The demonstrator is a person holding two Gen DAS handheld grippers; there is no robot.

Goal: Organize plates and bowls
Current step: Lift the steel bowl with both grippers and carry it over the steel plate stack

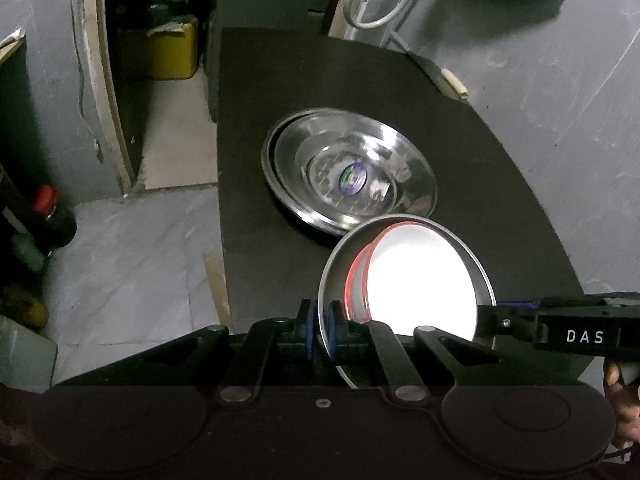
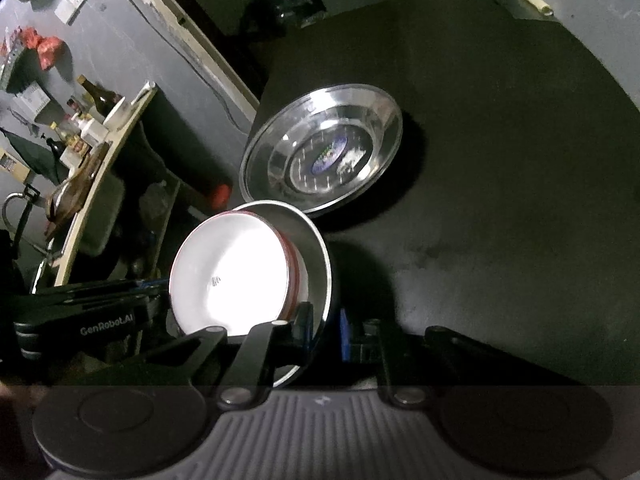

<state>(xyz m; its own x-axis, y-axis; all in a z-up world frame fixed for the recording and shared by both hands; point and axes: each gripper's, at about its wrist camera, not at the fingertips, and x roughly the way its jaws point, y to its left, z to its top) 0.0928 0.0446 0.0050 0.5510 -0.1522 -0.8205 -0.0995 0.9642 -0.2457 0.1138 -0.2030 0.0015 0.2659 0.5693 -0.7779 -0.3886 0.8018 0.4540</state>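
A steel bowl (image 1: 404,216) holds a white bowl with a red rim (image 1: 420,280). My left gripper (image 1: 320,320) is shut on the steel bowl's left rim. My right gripper (image 2: 326,326) grips the opposite rim of the same steel bowl (image 2: 320,256), which carries the white bowl (image 2: 232,276); it also shows in the left wrist view (image 1: 516,312). The pair is tilted and held above the black table (image 1: 280,80). Behind it, stacked steel plates (image 1: 348,168) with a sticker in the middle rest on the table; they also show in the right wrist view (image 2: 324,148).
The black table (image 2: 520,160) has a curved edge. Left of it are a grey floor (image 1: 132,248), a yellow box (image 1: 160,52) and a red-capped bottle (image 1: 52,216). A shelf with bottles (image 2: 92,120) stands at the left in the right wrist view.
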